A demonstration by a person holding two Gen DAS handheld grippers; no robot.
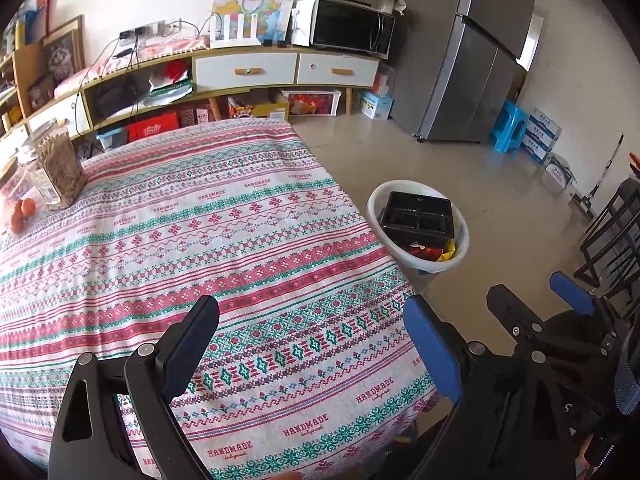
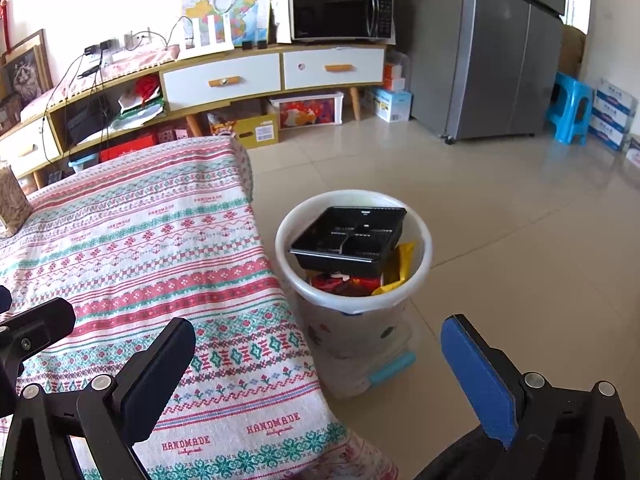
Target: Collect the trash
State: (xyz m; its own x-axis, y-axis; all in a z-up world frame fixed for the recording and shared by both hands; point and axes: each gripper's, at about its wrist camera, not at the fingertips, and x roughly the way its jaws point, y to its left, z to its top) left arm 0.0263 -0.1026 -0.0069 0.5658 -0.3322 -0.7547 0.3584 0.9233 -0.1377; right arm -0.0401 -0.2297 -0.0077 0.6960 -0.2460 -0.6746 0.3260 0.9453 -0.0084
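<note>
A white trash bin stands on the floor off the table's right edge. A black compartment tray lies tilted on top inside it, over red and yellow wrappers. My left gripper hovers open over the near right part of the patterned tablecloth, nothing between its fingers. My right gripper is open too, spanning the table edge and the floor just short of the bin, holding nothing. The right gripper also shows at the lower right in the left wrist view.
A glass jar of brown sticks and tomatoes sit at the table's far left. Behind are a low cabinet with a microwave, a grey fridge, a blue stool and boxes. Dark chair frames stand at the right.
</note>
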